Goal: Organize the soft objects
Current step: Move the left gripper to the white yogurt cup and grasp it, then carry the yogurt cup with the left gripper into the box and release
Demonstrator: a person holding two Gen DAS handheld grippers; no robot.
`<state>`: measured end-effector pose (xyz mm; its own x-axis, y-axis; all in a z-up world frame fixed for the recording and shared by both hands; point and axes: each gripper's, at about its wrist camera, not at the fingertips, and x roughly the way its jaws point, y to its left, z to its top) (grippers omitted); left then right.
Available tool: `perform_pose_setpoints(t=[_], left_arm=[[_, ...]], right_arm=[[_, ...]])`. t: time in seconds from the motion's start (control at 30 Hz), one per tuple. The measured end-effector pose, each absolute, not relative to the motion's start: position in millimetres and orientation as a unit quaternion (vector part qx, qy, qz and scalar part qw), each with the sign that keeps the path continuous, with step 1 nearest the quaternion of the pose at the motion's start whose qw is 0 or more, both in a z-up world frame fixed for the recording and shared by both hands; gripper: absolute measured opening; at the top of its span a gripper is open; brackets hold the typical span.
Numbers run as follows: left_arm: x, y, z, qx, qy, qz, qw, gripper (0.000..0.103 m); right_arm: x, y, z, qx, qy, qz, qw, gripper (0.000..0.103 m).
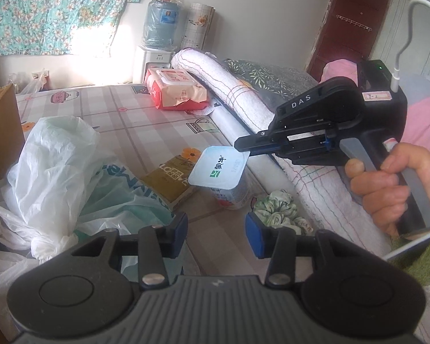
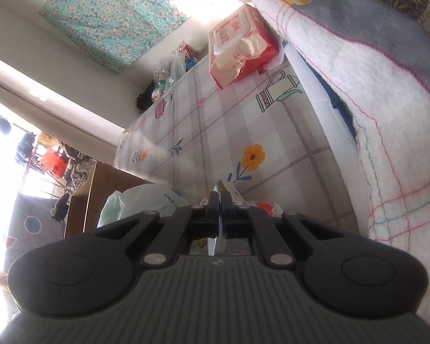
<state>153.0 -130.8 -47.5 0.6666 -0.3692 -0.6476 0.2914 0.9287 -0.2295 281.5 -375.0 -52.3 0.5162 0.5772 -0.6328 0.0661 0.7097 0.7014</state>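
The right gripper (image 1: 243, 150) is clamping only the thin lid rim of the yogurt cup (image 1: 219, 172), which is hanging tilted above the table (image 1: 146, 120); the foil is probably at risk of peeling or slipping free. The left gripper (image 1: 216, 235) is waiting with fingers apart, below the cup and just beside the green scrunchie (image 1: 278, 207).

Right gripper (image 1: 241, 149): you pinch the yogurt cup (image 1: 219, 173) by its lid edge.
Left gripper (image 1: 216, 235): jaws apart, nothing between.
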Motion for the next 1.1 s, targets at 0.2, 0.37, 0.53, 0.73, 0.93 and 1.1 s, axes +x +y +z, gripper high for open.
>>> perform_pose_setpoints(t=[0.2,0.37,0.53,0.73,0.93,1.1], left_arm=[[157.5,-141.2,-50.3,-0.045,0.371,-0.186,0.909,0.052],[163.9,-156.7,-48.1,-0.029,0.363,-0.186,0.913,0.064],[175.8,-173.3,-50.6,-0.013,0.360,-0.184,0.914,0.066],[197.0,-184.3,-64.5,-0.010,0.381,-0.170,0.909,0.066],[212.0,-188.1,-77.9,-0.017,0.400,-0.166,0.901,0.060],[217.3,-190.5,-80.1,-0.026,0.402,-0.172,0.899,0.049]], right_arm=[[264.3,-399.2,-64.7,0.377,0.463,0.127,0.792,0.006],[260.9,-410.3,-65.4,0.369,0.464,0.124,0.796,0.009],[274.6,-406.3,-56.7,0.332,0.451,0.136,0.818,0.027],[296.9,-390.4,-73.7,0.313,0.486,0.158,0.801,0.029],[291.4,-390.1,-84.4,0.342,0.499,0.180,0.776,0.030],[287.0,-391.2,-87.6,0.357,0.504,0.185,0.765,0.029]])
